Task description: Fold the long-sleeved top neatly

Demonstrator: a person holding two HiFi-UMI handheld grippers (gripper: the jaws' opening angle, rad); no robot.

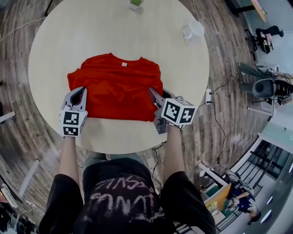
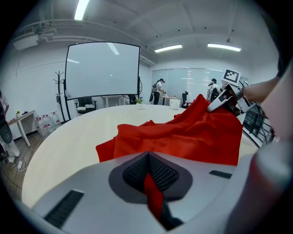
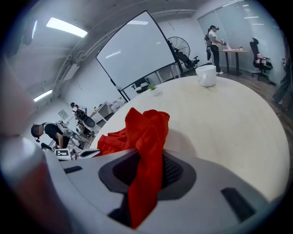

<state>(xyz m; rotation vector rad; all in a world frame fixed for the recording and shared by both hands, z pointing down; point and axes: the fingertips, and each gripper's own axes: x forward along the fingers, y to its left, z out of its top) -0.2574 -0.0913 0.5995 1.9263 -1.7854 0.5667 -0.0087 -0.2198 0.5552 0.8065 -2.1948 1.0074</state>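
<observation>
The red long-sleeved top (image 1: 116,84) lies partly folded on the round pale table (image 1: 55,50), collar toward the far side. My left gripper (image 1: 78,94) is shut on the top's near left edge; a thin fold of red cloth (image 2: 151,192) runs between its pads. My right gripper (image 1: 153,95) is shut on the near right edge, with a thick bunch of red cloth (image 3: 146,173) pinched in its jaws and lifted off the table. In the left gripper view the right gripper (image 2: 219,101) holds its side of the cloth raised.
A white cup-like object (image 1: 193,29) stands at the table's far right and a small green plant pot (image 1: 136,3) at the far edge. Cables (image 1: 215,109) trail over the wooden floor to the right. Chairs and desks stand further right.
</observation>
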